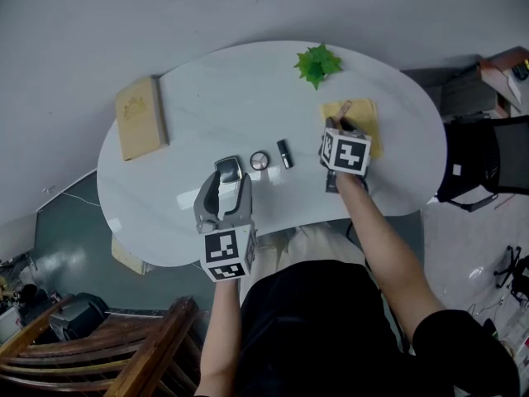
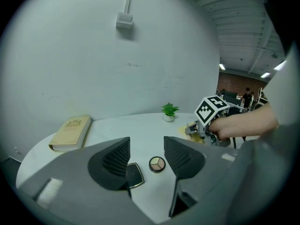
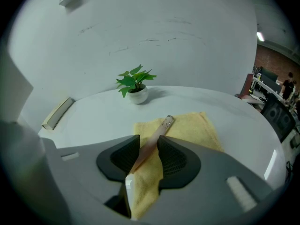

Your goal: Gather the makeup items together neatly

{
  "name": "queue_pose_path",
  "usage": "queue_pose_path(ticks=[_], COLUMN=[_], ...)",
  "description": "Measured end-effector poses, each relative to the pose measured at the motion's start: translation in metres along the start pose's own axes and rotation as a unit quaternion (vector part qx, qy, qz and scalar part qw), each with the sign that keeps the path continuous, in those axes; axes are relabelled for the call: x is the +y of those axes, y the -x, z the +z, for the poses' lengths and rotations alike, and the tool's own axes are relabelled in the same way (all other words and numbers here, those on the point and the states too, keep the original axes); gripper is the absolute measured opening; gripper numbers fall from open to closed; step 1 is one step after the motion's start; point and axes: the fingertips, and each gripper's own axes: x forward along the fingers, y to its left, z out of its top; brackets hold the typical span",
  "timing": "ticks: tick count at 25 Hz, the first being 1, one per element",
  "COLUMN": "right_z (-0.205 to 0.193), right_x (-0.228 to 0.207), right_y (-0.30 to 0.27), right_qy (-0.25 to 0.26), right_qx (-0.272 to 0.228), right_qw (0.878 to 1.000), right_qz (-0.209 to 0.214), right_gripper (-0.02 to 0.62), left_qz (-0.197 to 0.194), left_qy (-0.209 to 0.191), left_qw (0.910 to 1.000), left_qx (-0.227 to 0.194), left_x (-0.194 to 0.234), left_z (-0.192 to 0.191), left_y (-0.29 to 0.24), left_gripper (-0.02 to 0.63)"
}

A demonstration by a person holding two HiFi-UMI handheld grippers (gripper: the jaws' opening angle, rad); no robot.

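Note:
On the white table (image 1: 207, 81) lie a black compact (image 1: 228, 169), a round eyeshadow palette (image 1: 259, 160) and a dark lipstick (image 1: 285, 153) in a row. My left gripper (image 1: 225, 190) hovers open just short of the compact (image 2: 134, 175) and palette (image 2: 157, 164), holding nothing. My right gripper (image 1: 339, 126) reaches onto a yellow cloth (image 1: 368, 118). In the right gripper view a slim pinkish makeup stick (image 3: 157, 137) lies on the cloth (image 3: 197, 130) and runs between the jaws of the right gripper (image 3: 149, 156). The gap is wider than the stick, and a cloth fold bunches up between the pads.
A tan book (image 1: 140, 117) lies at the table's far left and a small potted plant (image 1: 317, 63) stands at the back. A small dark item (image 1: 331, 182) lies under my right wrist. A wooden chair (image 1: 124, 346) stands at the near left.

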Motion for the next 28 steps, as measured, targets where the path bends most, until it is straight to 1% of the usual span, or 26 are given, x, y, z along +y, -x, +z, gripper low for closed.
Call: queue_pose_path(ticks=[9, 18, 20, 23, 28], right_z=[0.0, 0.0, -0.001, -0.003, -0.007], right_x=[-0.004, -0.003, -0.002, 0.0, 0.003], right_y=[-0.002, -0.003, -0.003, -0.002, 0.002], right_qy=[-0.02, -0.009, -0.004, 0.007, 0.021], right_qx=[0.002, 0.003, 0.005, 0.01, 0.016], right_qw=[1.0, 1.0, 1.0, 1.0, 1.0], right_qz=[0.004, -0.002, 0.0, 0.001, 0.005], right_gripper=[0.138, 0.143, 0.133, 0.103, 0.083], left_qz=[0.004, 0.009, 0.01, 0.012, 0.016], left_qy=[-0.001, 0.0, -0.001, -0.002, -0.001], left_qw=[1.0, 0.9999, 0.9999, 0.9999, 0.9998], left_qx=[-0.003, -0.005, -0.007, -0.009, -0.013], left_x=[-0.004, -0.003, -0.003, -0.001, 0.003], left_z=[-0.002, -0.003, -0.003, -0.002, -0.002], left_y=[0.007, 0.012, 0.013, 0.015, 0.021], left_gripper=[0.218, 0.218, 0.218, 0.216, 0.215])
